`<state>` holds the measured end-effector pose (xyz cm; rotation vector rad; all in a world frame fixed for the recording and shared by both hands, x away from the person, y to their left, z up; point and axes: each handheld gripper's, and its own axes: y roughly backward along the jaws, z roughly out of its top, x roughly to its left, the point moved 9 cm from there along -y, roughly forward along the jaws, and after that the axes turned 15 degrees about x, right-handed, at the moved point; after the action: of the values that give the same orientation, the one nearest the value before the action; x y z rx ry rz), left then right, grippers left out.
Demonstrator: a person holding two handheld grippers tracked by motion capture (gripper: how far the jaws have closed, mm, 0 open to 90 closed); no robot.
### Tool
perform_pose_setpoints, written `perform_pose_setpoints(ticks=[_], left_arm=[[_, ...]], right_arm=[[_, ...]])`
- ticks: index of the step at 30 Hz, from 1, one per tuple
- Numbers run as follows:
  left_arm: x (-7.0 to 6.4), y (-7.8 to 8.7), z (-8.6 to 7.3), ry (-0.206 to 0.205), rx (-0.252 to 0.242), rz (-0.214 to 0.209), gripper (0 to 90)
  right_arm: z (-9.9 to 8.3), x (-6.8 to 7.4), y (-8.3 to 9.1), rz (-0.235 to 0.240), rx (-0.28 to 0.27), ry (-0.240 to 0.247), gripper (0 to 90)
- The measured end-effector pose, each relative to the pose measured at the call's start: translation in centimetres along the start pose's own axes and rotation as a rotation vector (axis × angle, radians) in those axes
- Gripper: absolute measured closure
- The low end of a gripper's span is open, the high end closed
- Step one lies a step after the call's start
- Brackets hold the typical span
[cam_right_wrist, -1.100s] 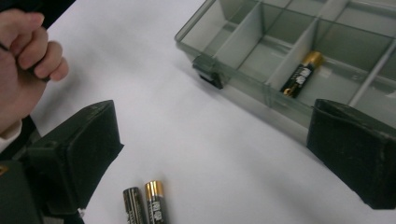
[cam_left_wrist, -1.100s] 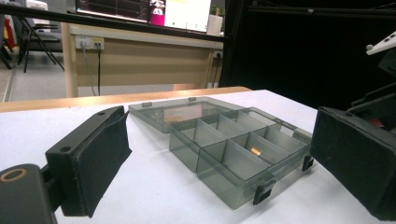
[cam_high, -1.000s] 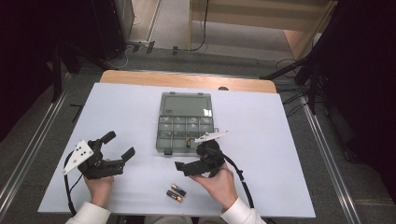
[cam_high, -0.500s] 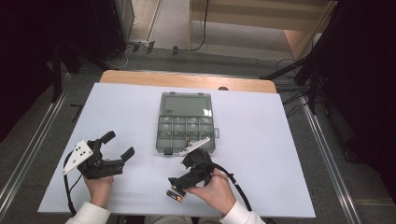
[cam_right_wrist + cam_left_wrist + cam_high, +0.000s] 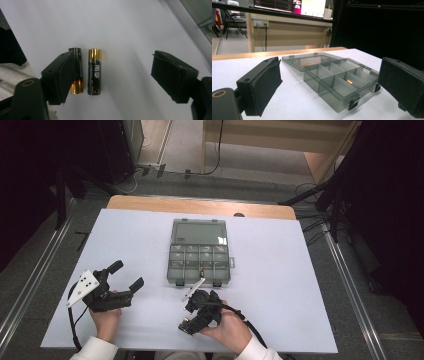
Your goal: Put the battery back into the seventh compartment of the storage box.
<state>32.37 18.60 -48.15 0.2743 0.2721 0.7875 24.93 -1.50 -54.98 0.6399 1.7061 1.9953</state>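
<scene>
Batteries point(image 5: 94, 71) x2 lie side by side on desk point(image 5: 125, 30); right gripper point(image 5: 112, 75) jaws wide over them, left gripper point(image 5: 120, 280) jaws wide too.

On the tabletop point(image 5: 280, 270) a compartment box point(image 5: 200, 262) lies mid-way across, its lid point(image 5: 199, 231) flat behind it. One battery lies in a compartment point(image 5: 349, 81). Near the front edge, two batteries point(image 5: 94, 71) lie side by side, between the spread jaws of the right tongs point(image 5: 112, 75). The left tongs point(image 5: 127, 276) sit well left of them.
</scene>
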Motion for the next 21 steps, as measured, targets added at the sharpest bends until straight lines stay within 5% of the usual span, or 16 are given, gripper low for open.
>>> perform_pose_setpoints(ticks=[21], left_arm=[[0.07, 0.01, 0.0, 0.002, 0.0, 0.004, 4.5]], right_arm=[[-0.07, 0.74, -0.89, -0.019, 0.059, 0.024, 52.9]])
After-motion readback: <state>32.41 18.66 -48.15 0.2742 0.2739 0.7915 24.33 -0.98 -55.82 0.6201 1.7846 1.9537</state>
